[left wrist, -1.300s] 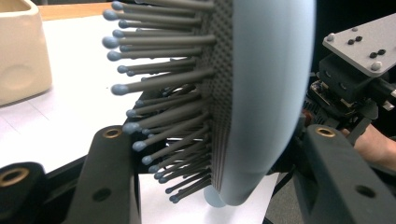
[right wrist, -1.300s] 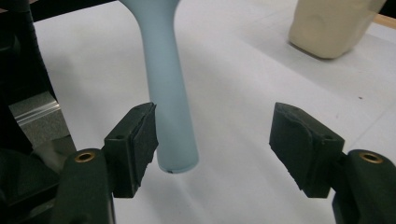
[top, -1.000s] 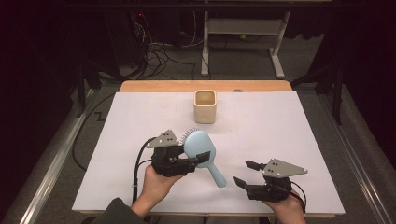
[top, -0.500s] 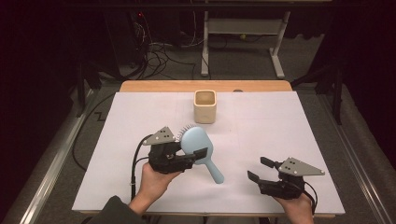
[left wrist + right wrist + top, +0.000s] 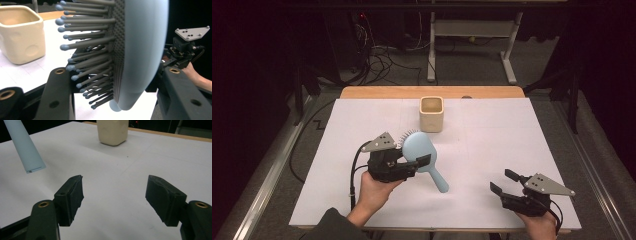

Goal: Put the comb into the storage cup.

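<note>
— What is on your table, counted?

— 1 pale blue plastic paddle hairbrush with grey bristles, 1 cream square ceramic cup standing upright toward the far edge of the white table cover, and your 2 grippers.

— What are your grippers doing?

— Your left gripper is clenched on the hairbrush's head, 1 jaw on the bristle side and 1 on the smooth back. The brush is lifted off the table in front of the cup, its handle slanting down toward your right. Your right gripper is released, jaws spread wide with nothing between them, low over the near right part of the cover, well apart from the brush.

— What does 1 view give you that another lacks?

— Your left gripper view shows the ball-tipped bristles close up, and your right hand beyond. Your right gripper view shows the handle's cut end hanging clear above the table cover.
</note>
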`<control>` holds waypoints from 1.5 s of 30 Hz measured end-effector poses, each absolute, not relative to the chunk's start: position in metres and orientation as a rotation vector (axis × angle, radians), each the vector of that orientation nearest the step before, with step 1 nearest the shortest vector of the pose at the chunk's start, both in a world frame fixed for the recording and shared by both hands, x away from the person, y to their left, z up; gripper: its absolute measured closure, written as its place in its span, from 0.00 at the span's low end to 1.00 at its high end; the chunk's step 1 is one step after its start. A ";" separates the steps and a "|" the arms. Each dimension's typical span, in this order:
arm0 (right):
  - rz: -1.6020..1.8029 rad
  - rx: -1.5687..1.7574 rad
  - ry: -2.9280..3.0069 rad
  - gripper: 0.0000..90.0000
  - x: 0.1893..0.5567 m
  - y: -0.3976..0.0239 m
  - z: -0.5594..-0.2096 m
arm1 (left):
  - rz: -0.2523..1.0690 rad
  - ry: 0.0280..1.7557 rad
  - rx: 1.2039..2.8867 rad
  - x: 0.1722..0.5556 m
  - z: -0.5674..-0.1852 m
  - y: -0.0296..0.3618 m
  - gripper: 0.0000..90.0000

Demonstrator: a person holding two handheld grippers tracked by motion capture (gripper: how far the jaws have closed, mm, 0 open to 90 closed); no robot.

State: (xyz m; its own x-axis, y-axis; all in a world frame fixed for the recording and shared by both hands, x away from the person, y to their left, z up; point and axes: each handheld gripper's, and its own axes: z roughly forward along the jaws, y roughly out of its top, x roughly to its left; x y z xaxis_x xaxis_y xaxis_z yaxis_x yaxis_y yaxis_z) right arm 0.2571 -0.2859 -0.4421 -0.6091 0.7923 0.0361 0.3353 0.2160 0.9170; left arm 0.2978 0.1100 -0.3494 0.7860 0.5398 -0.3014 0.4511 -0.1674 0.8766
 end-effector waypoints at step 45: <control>1.359 1.196 1.948 0.29 0.253 -0.312 -0.462 | 0.193 0.887 1.757 0.344 -0.328 0.126 0.55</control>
